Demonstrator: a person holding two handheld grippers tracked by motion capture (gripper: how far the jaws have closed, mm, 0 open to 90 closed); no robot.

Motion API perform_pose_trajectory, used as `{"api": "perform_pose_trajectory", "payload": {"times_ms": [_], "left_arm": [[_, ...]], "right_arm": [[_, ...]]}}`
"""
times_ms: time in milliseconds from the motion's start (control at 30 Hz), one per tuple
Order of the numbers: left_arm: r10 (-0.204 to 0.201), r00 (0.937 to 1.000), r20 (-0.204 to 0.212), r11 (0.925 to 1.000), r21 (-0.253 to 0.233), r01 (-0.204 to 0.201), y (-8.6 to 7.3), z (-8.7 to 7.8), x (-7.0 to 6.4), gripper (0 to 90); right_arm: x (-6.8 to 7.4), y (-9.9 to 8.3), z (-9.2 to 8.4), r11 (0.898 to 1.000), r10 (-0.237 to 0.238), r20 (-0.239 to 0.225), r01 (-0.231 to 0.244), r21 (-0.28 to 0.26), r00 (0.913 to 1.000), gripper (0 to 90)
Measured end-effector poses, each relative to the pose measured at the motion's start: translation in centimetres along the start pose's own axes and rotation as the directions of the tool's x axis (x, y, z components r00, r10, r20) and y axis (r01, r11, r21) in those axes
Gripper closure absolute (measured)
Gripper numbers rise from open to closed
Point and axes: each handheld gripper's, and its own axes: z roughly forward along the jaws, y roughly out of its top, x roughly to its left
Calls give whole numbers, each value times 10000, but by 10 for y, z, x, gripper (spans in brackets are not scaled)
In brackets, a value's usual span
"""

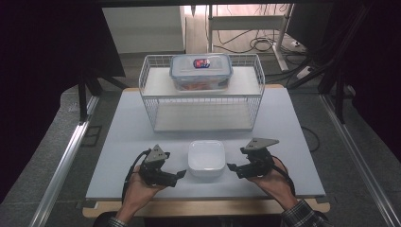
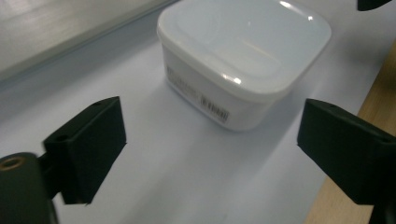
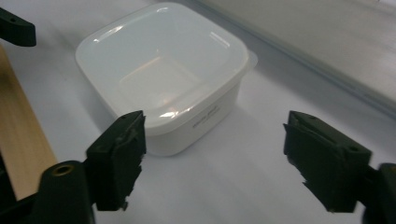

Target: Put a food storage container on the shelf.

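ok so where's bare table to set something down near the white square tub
Bare board runs between the white square lidded plastic tub and the white wire rack, and along both outer sides of the pale tabletop. It is crowded beside the tub, where the left gripper and right gripper flank it.

— What sits on the pale grey tabletop [image 1: 118,142]?
— A white wire rack [image 1: 202,101] toward the far edge, centred. A white square lidded plastic container [image 1: 206,158] stands near the near edge, midway between the side edges.
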Motion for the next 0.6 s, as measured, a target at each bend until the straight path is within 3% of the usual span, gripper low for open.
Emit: {"api": "perform_pose_trajectory", "payload": {"times_ms": [100, 267, 400, 600], "left_arm": [[116, 9999, 114, 9999, 22, -116, 7, 2, 0, 165], [217, 9995, 248, 9998, -58, -216, 23, 10, 3, 192], [626, 9979, 186, 9980, -107, -624, 36, 22, 6, 230], [463, 9982, 394, 9986, 254, -473, 43, 44, 10, 203]], "right_arm": [[0, 5, 0, 9999, -114, 1, 114, 118, 9999, 263], [-3, 12, 2, 9997, 247, -354, -244, 89, 9991, 295], [-8, 19, 9, 9986, 532, -728, -529, 52, 9959, 317], [-12, 28, 25, 9981, 525, -861, -495, 374, 9949, 379]]}}
